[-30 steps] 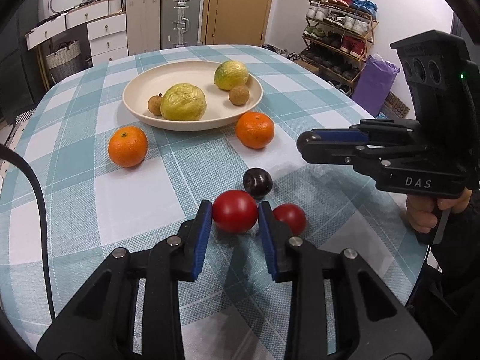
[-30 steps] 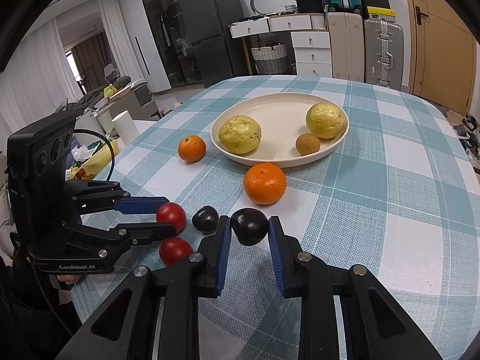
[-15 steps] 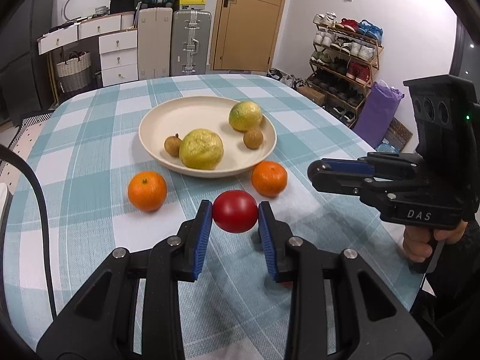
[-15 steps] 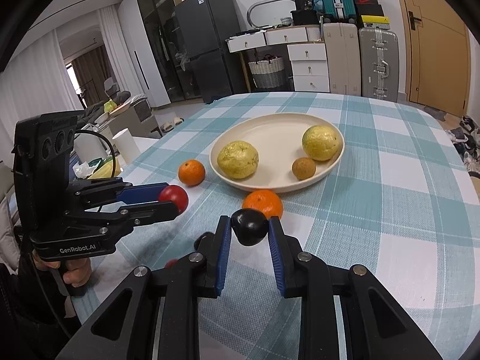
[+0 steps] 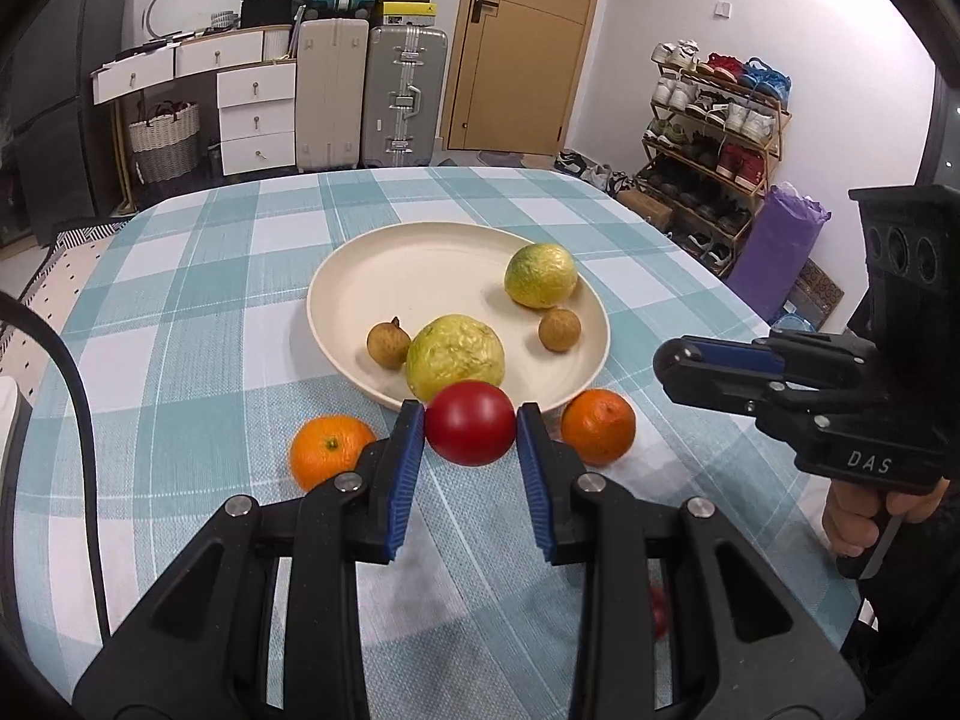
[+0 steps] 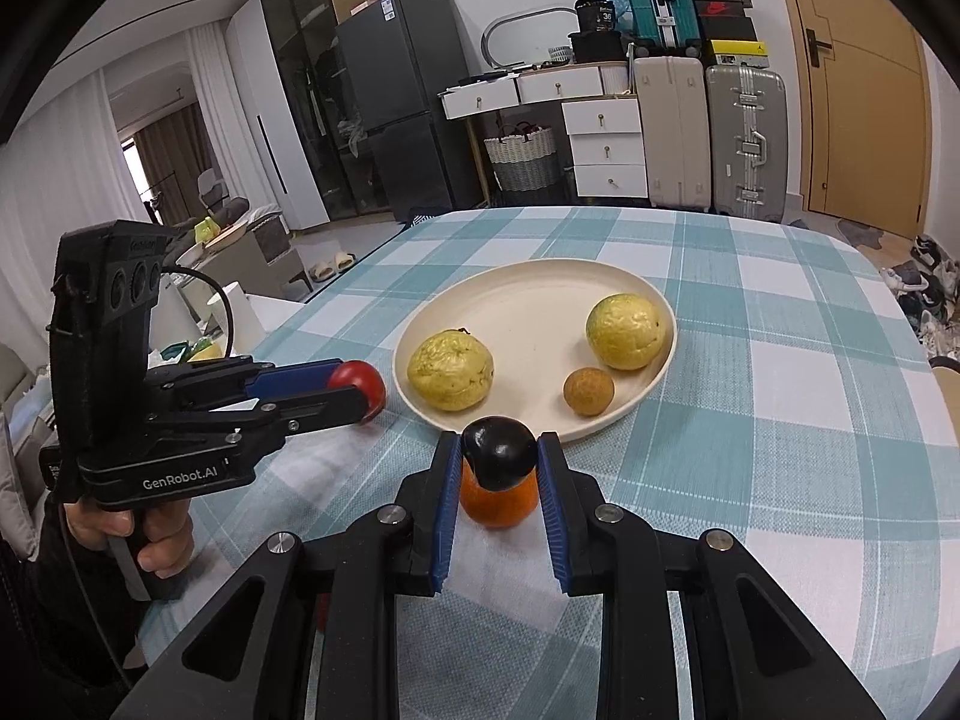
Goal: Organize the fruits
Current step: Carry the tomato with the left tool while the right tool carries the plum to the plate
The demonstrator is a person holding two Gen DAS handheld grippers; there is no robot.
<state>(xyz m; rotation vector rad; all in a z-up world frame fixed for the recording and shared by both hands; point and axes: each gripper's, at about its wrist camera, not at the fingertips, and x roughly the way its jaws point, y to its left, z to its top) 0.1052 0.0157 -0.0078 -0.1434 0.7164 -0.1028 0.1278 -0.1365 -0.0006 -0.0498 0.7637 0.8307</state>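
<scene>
Two suitcases (image 5: 372,99) beside a wooden door (image 5: 519,42), a shoe rack (image 5: 714,138) nearby.

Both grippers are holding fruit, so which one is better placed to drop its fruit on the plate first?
Probably the left. Its gripper holds the tomato right at the near rim of the plate. The right gripper with the plum sits above an orange, just short of the rim.

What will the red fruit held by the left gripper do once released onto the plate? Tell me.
The red fruit looks round and glossy, so it will probably roll once the left gripper lets go. The plate has a raised rim, which should likely stop it. It may bump the yellow-green fruit near that edge.
</scene>
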